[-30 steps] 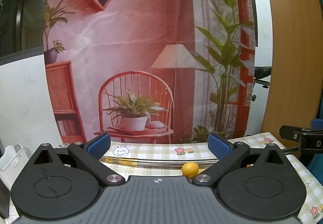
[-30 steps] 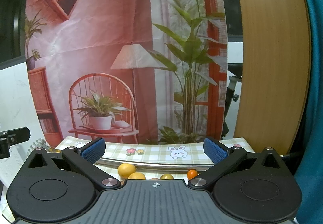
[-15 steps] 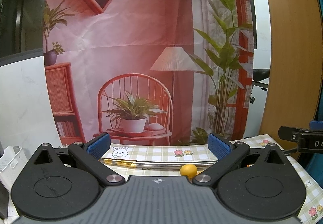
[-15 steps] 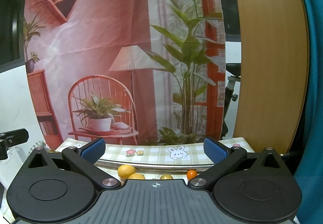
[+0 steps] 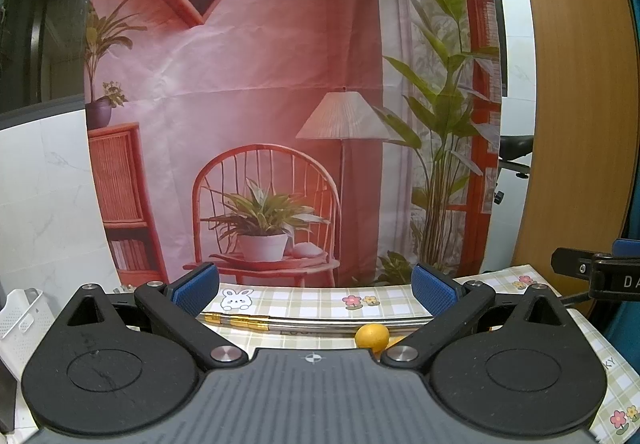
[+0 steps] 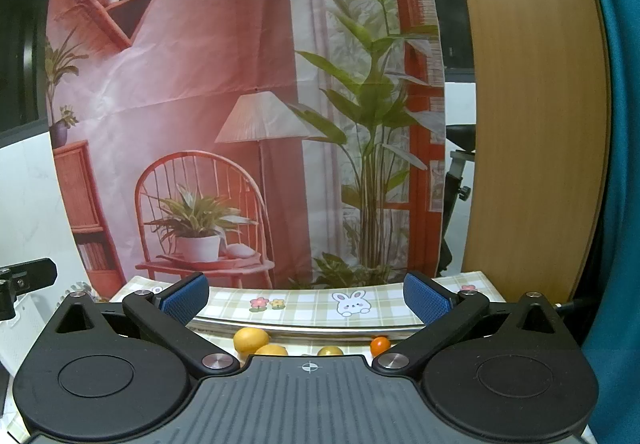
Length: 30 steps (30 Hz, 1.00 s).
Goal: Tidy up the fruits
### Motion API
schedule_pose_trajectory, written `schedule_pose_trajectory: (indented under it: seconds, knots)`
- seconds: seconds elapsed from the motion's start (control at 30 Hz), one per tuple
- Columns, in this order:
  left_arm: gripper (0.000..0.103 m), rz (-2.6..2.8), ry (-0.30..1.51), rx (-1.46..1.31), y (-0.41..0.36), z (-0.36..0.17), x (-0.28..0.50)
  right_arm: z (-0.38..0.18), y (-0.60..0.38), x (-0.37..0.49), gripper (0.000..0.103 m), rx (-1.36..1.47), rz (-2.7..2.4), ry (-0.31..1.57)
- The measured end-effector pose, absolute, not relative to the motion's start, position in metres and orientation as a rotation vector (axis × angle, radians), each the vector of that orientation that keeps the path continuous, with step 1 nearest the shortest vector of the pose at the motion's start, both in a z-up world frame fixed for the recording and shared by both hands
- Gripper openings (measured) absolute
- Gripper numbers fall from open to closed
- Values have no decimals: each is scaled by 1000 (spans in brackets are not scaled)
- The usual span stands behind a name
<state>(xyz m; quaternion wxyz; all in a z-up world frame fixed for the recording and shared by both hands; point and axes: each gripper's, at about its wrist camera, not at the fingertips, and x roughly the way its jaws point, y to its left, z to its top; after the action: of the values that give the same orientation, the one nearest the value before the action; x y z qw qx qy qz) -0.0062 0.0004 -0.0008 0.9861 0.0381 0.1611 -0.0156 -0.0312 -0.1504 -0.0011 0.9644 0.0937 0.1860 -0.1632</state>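
Observation:
My left gripper (image 5: 315, 287) is open and holds nothing; its blue pads (image 5: 196, 284) hover above the checked tablecloth (image 5: 304, 298). One yellow round fruit (image 5: 372, 335) lies just below and right of the gap, partly hidden by the gripper body. My right gripper (image 6: 306, 300) is also open and empty. Below its gap lie a yellow-orange fruit (image 6: 250, 339), a second yellow fruit (image 6: 271, 350), a yellow-green one (image 6: 330, 351) and a small orange-red one (image 6: 380, 344), all half hidden by the gripper body.
A silver metal rim (image 5: 312, 322) runs across the cloth behind the fruit, also seen as the metal rim (image 6: 304, 326). A white perforated basket (image 5: 22, 314) stands far left. A printed backdrop (image 5: 280, 124) hangs behind, and a wooden panel (image 5: 580, 104) rises at right.
Both views have shifted only slightly against the backdrop. Both grippers stay open and the fruit has not moved.

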Motion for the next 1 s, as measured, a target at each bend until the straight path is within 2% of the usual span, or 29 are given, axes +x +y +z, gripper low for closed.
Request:
schedule_pose_trajectory:
  seconds: [1.0]
  knots:
    - [103,-55,343,43,4,-2,-3,-5,-149,-31,103,193,-328,380]
